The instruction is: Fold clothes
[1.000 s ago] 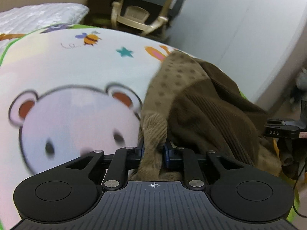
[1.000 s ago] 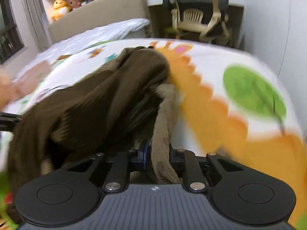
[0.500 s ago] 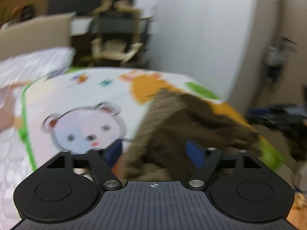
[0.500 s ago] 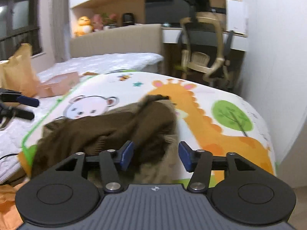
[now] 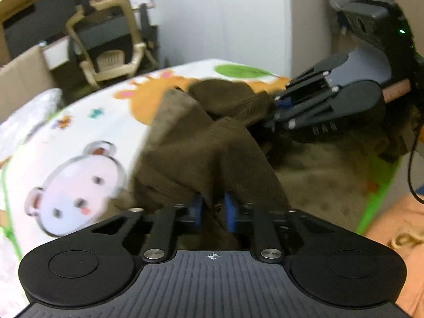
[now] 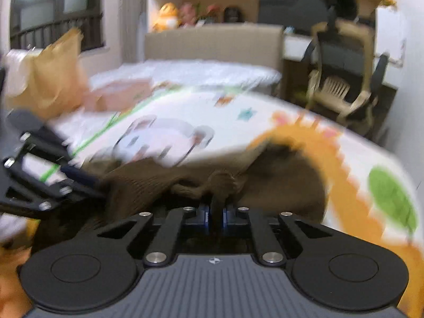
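Observation:
A dark brown knit garment (image 5: pixel 201 153) lies crumpled on a cartoon play mat (image 5: pixel 79 182) spread over the bed. My left gripper (image 5: pixel 214 212) is shut on a raised fold of it at the near edge, blue pads pressing the cloth. The right gripper (image 5: pixel 275 106) comes in from the upper right of the left wrist view and bites the garment's far side. In the right wrist view the right gripper (image 6: pixel 216 213) is shut on a thin bunched ridge of the garment (image 6: pixel 278 175), and the left gripper (image 6: pixel 79 177) holds the cloth at the left. The picture is blurred.
A beige chair (image 5: pixel 106 53) and a desk stand beyond the bed, beside a white wall. Orange cloth (image 5: pixel 397 238) lies off the mat's green edge at lower right. A tan paper bag (image 6: pixel 53 79) and a pink box sit on the bed at far left.
Both grippers let go of their earlier folds, opened wide, then shut again on new folds of the brown garment. Both hands shifted and rolled, and the views now tilt.

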The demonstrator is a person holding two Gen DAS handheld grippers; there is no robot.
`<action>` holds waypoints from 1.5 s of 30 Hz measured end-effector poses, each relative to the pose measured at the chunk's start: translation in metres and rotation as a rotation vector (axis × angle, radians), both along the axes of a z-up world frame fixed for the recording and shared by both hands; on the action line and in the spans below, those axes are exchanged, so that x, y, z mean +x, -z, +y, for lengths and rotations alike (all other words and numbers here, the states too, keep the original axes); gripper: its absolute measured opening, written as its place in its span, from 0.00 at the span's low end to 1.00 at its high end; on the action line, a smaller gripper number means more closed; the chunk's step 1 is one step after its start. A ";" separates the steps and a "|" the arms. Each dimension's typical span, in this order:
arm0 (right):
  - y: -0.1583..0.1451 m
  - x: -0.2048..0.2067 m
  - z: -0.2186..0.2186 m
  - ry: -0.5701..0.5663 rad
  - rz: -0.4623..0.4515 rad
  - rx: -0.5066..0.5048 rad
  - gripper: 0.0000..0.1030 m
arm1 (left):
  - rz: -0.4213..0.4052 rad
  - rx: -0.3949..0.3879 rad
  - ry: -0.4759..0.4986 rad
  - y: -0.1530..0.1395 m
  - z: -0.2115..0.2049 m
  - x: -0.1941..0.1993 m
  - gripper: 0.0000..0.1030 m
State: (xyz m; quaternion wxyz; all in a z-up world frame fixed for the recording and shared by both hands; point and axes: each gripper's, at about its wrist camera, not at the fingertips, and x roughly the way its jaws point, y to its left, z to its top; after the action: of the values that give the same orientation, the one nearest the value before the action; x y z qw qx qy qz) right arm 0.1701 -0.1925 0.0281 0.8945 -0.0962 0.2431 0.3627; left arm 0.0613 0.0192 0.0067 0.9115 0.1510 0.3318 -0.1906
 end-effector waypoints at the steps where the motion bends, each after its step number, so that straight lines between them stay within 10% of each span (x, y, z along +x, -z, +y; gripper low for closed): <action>1: -0.009 0.018 -0.005 0.045 -0.022 0.016 0.06 | -0.016 0.002 -0.022 -0.006 0.008 0.007 0.14; 10: 0.003 0.146 -0.106 0.583 -0.020 -0.029 0.05 | -0.154 -0.015 -0.439 -0.031 0.123 0.108 0.05; 17: 0.051 0.139 -0.146 0.678 0.111 -0.084 0.16 | -0.094 -0.087 -0.738 -0.006 0.219 0.150 0.04; 21: 0.027 0.128 -0.145 0.675 0.043 -0.008 0.55 | -0.025 -0.258 -0.543 -0.008 0.211 0.153 0.29; 23: 0.016 0.123 -0.140 0.652 0.035 0.045 0.58 | 0.001 -0.289 -0.434 -0.006 0.194 0.160 0.66; 27: 0.011 0.111 -0.130 0.576 0.079 0.107 0.69 | 0.042 -0.222 -0.298 0.016 0.152 0.189 0.75; 29: 0.013 0.103 -0.123 0.532 0.104 0.117 0.74 | 0.058 -0.155 -0.279 0.026 0.134 0.199 0.63; 32: 0.018 0.095 -0.110 0.468 0.132 0.107 0.87 | 0.072 -0.045 -0.250 0.040 0.107 0.213 0.04; 41: 0.063 0.110 -0.070 0.480 0.309 -0.009 1.00 | -0.031 0.101 -0.524 0.048 0.154 0.238 0.04; 45: 0.066 0.103 -0.058 0.484 0.279 -0.081 1.00 | -0.012 -0.032 -0.565 0.038 0.180 0.224 0.15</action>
State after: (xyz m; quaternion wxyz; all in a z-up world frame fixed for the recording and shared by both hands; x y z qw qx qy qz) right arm 0.2736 -0.2508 -0.0378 0.9085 -0.0199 0.3939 0.1383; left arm 0.2856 0.1992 -0.0312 0.9327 0.0392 0.3522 0.0666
